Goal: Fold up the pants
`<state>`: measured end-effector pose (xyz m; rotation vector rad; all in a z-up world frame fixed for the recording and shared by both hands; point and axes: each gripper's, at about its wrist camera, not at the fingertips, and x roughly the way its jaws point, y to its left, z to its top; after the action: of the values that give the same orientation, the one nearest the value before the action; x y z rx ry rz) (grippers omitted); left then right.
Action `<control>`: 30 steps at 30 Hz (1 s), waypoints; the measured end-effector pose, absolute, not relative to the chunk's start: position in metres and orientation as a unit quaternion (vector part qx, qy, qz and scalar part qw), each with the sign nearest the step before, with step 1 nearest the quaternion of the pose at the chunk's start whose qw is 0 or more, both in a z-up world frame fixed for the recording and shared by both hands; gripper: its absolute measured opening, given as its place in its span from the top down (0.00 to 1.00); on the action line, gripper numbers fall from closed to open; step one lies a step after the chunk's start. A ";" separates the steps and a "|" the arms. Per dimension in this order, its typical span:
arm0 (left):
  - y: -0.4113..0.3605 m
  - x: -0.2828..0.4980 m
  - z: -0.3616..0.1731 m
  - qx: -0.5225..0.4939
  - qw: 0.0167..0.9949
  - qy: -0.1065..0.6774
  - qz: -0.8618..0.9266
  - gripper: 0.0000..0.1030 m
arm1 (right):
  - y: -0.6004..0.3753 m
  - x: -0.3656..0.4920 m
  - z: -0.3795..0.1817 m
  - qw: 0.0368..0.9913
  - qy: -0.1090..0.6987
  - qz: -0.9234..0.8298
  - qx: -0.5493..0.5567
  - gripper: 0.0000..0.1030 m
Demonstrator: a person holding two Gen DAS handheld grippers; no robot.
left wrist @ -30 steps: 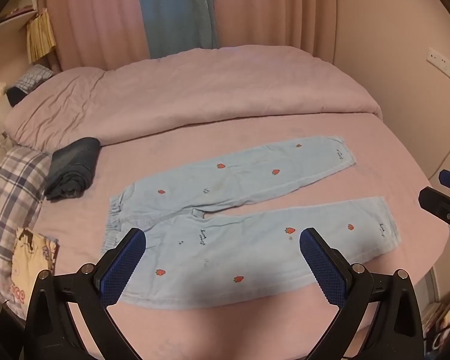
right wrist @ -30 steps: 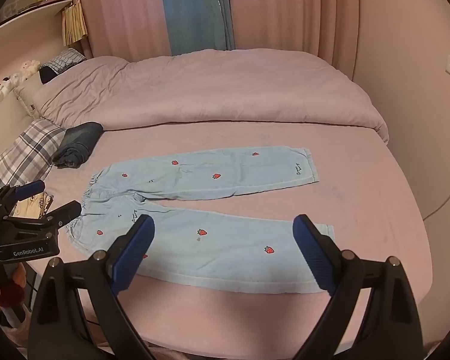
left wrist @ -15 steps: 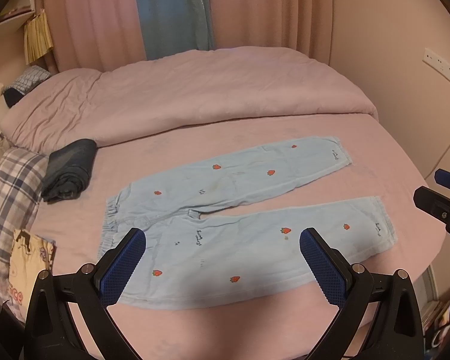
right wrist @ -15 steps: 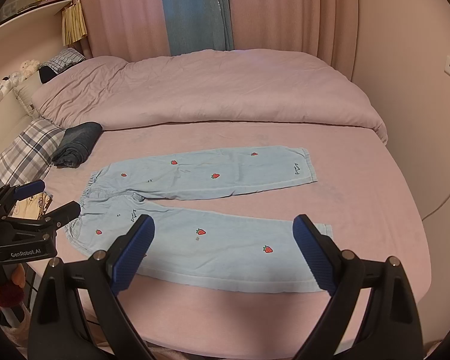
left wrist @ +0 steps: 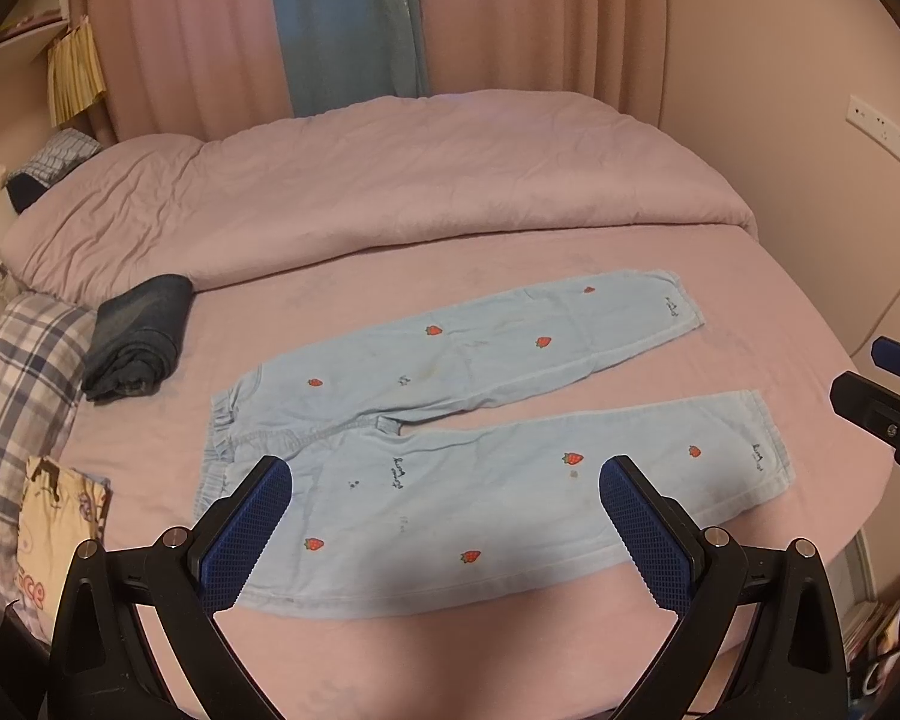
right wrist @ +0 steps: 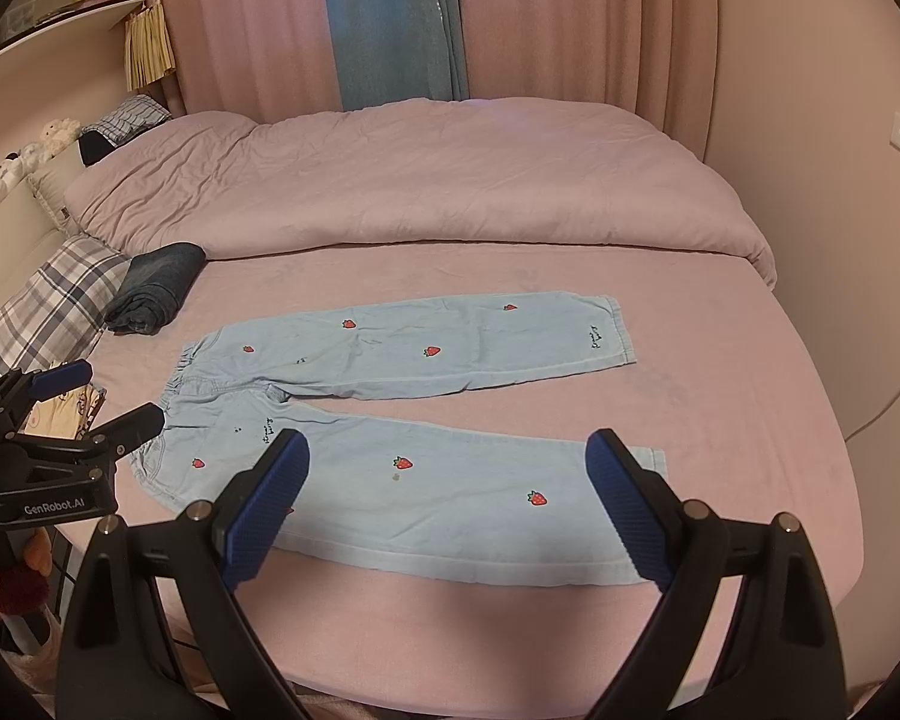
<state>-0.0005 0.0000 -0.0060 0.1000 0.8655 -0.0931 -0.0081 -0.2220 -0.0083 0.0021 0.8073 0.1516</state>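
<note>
Pants (left wrist: 486, 450) lie flat and unfolded on the bed (left wrist: 570, 648) ahead of both our grippers, light blue with small red strawberries, waistband toward our left, the two legs spread apart and running off to our right.

Our left gripper (left wrist: 444, 516) hovers above the near leg with its blue pads spread wide and nothing between them. Our right gripper (right wrist: 447, 492) hangs likewise over the near leg, fingers wide apart and empty. Neither touches the cloth as far as we can tell.

Past the near leg lies the far leg, its cuff further right. Beyond the waistband, to the left of our fingers, sits a dark folded garment (left wrist: 138, 339), just beside a plaid pillow (left wrist: 18, 384). Further ahead a rumpled pink duvet (left wrist: 390, 180) covers the far half of the bed, and behind it hang pink curtains (left wrist: 180, 42) with a blue strip between them.

From the right wrist view, we see the left gripper at the left edge, with a hand (right wrist: 6, 564) below it.
</note>
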 end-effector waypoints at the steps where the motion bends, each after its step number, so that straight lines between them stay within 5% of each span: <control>1: 0.000 -0.001 -0.006 0.048 0.906 0.419 -0.045 0.01 | -0.222 -0.008 -0.008 0.917 0.393 0.074 0.001 0.09; 30: 0.001 -0.001 -0.007 0.046 0.906 0.417 -0.065 0.01 | -0.222 -0.009 -0.008 0.917 0.392 0.074 -0.001 0.09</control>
<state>-0.0008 0.0014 -0.0067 0.0944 0.8603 -0.1345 -0.0094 -0.2215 -0.0078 -0.0020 0.8067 0.1513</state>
